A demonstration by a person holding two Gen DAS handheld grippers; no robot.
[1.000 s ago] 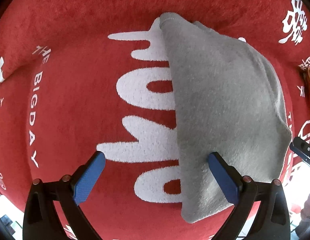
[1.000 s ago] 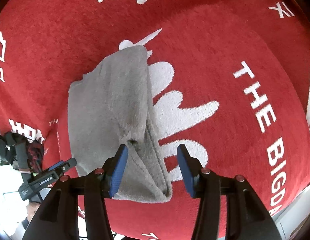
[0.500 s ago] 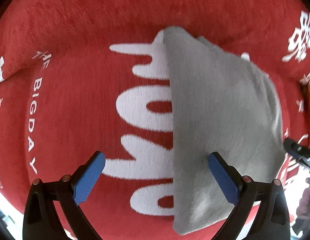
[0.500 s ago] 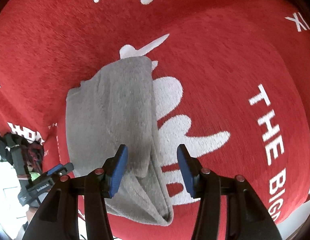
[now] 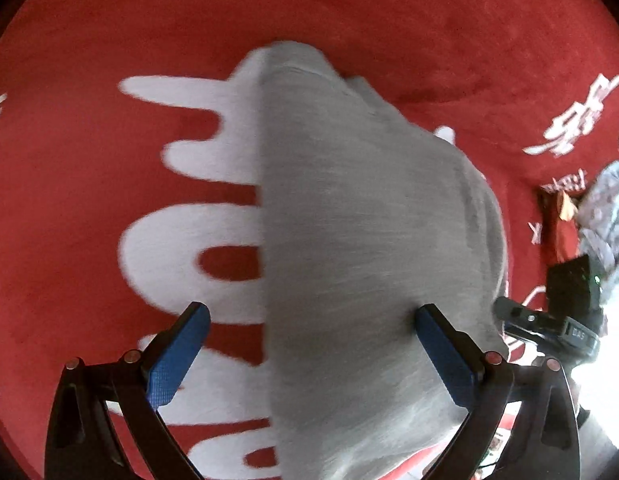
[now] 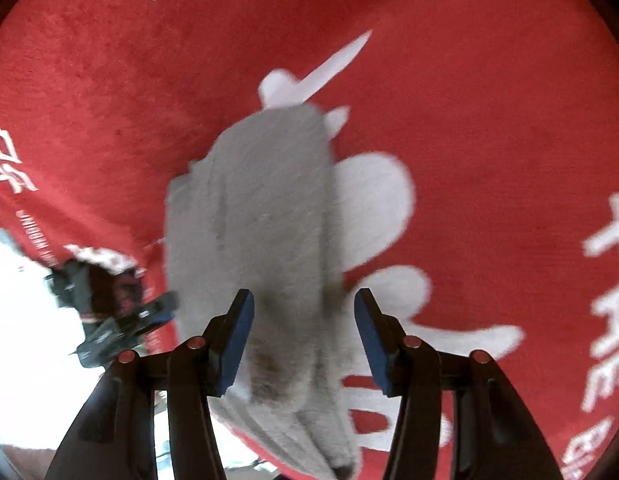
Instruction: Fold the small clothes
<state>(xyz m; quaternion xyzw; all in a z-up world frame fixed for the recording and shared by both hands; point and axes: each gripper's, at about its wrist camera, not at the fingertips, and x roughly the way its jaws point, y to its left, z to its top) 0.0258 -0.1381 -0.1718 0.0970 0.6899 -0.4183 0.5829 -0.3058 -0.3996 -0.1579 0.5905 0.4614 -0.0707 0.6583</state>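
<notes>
1 grey cloth folded on 1 red mat, 2 grippers open.

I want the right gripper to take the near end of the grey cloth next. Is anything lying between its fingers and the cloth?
Nothing visible does. The right gripper is open directly over the folded grey cloth, which lies alone on the red blanket. The left gripper, also open, stays on its own side.

Motion-blurred grey cloth, near end cut off by frame edge.
</notes>
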